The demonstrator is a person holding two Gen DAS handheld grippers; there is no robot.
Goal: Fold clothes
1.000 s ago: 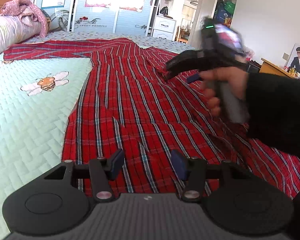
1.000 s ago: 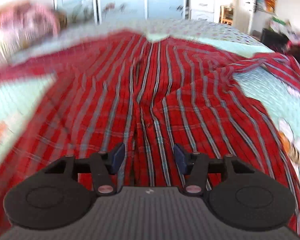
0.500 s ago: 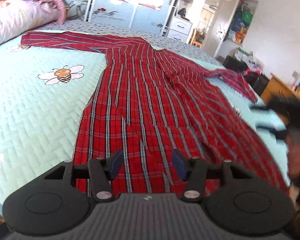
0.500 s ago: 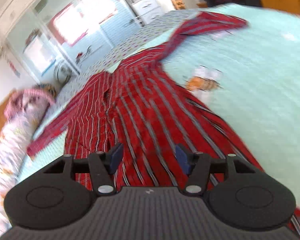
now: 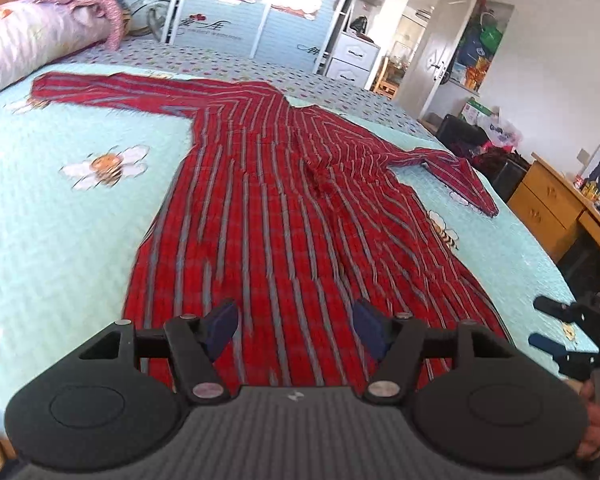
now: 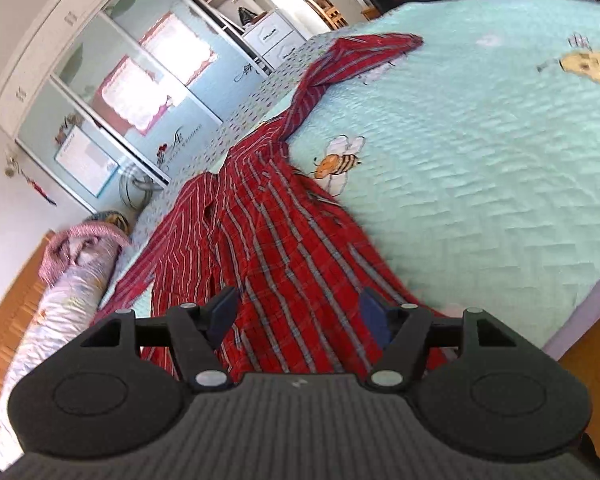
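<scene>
A red plaid shirt lies spread flat on the light teal quilt, collar far away, both sleeves stretched out to the sides. My left gripper hovers over the near hem; its jaws are opening with nothing gripped between them. My right gripper, held in a hand, sits off the shirt's near right corner by the bed edge. In the right wrist view the shirt runs away from my right gripper, whose jaws are also opening above the hem, holding nothing.
A rolled floral bolster with a pink cloth on it lies along the bed's left side. A wardrobe stands beyond the bed. A wooden desk is at the right. Wooden floor shows past the bed edge.
My right gripper swung from over the shirt's middle to its near right corner and rolled. My left gripper rose a little. Both pairs of jaws widened.
</scene>
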